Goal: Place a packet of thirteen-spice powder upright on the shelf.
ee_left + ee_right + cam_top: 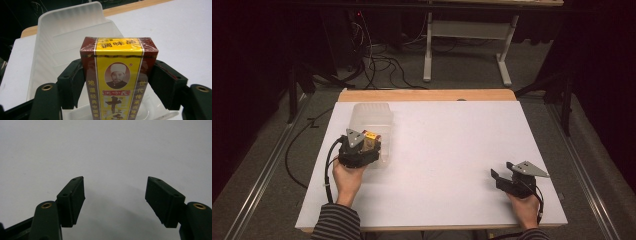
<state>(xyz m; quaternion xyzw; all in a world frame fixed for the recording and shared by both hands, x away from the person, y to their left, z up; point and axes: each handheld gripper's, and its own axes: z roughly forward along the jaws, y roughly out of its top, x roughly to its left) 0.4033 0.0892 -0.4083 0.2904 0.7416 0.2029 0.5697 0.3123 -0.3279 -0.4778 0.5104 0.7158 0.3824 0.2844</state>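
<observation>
A yellow and dark red spice box (118,75) with printed characters and a portrait stands upright between the jaws of my left gripper (117,65), whose pads press on its two sides. Seen from the high view, my left gripper (368,147) holds the box (372,136) over the near end of a translucent plastic container (372,112) lying on the left of the white table (452,150). The container (70,32) stretches away behind the box. At the near right, my right gripper (502,169) rests low over the table, open (115,187), with nothing between its fingers.
The far edge of the table shows a wooden strip (427,95). Beyond it, a white desk frame (467,45) and loose cables (382,60) sit on the grey floor. Metal rails (262,175) run along both sides of the table.
</observation>
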